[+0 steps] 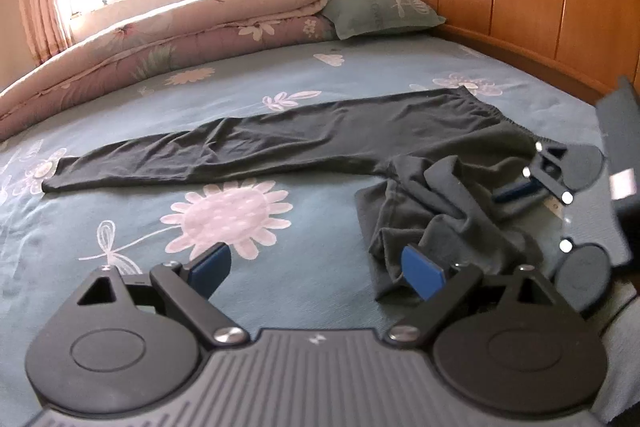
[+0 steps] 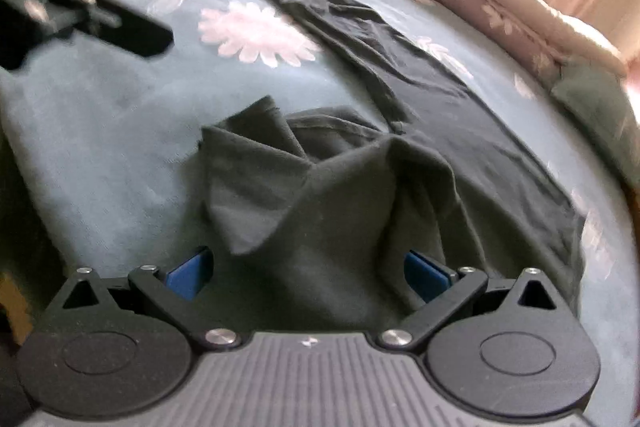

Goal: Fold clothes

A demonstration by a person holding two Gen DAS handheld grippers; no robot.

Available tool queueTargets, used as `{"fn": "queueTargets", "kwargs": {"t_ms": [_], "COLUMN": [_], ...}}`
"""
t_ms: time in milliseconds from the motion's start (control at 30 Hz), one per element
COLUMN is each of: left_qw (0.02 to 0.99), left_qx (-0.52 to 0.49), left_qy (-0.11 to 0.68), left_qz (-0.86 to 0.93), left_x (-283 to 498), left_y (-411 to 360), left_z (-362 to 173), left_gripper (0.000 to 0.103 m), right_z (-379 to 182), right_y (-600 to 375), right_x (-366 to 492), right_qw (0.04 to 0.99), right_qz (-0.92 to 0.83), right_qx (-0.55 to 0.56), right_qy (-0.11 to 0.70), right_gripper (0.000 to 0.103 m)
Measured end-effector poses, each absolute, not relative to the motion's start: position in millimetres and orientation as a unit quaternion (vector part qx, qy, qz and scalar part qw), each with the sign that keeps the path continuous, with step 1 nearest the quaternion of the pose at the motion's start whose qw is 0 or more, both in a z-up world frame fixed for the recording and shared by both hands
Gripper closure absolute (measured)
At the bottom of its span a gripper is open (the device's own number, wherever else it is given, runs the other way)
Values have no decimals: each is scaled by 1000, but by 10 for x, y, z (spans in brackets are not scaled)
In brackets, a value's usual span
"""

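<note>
Both claws wide: left claw (image 1: 318, 273) and right claw (image 2: 308, 273) over crumpled dark pants (image 1: 320, 143) near the bed's (image 1: 120, 211) headboard edge.

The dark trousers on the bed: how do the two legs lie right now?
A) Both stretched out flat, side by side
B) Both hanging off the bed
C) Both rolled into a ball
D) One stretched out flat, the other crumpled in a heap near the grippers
D: on the dark trousers, one leg lies flat across the bedspread, while the other leg is bunched up by the left gripper.
</note>
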State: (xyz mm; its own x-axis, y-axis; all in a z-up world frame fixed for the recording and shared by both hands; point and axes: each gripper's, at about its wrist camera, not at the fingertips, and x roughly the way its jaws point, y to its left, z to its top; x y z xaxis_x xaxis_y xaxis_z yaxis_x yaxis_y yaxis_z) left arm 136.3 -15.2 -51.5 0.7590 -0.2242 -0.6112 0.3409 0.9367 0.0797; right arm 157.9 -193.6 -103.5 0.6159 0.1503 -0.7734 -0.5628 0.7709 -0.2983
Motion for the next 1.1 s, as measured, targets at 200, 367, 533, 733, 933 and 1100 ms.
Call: {"fn": "queueTargets", "kwargs": {"t_ms": [200,367,533,733,933,1100], "left_qw": [933,929,921,912,899,888], "left_qx": [78,71,72,82,106,114], "left_qy": [317,327,343,355,372,387], "left_qz": [-150,-160,-171,-189,-205,-221], "left_x": [1431,1547,1621,1691,1732,1776], "left_y": [-86,-105,-144,-274,-466,-622], "left_z": [-536,-604,-706,-820,-993,-1142], "left_gripper": [10,10,10,10,10,10], "right_z": [-821,-827,-948,-944,-806,-779], "right_y": [-2147,-2432,-2736,-3163,-3373,-3463], "right_x": [1933,2387,2715,2792,2417,2096], "right_qw": [883,891,897,905,914,915], "right_qz": [159,134,95,33,44,67], "right_qx": [-257,-222,-184,-112,-43,12], "right_qy": [359,374,391,410,401,397], "right_gripper": [0,0,0,0,0,0]}}
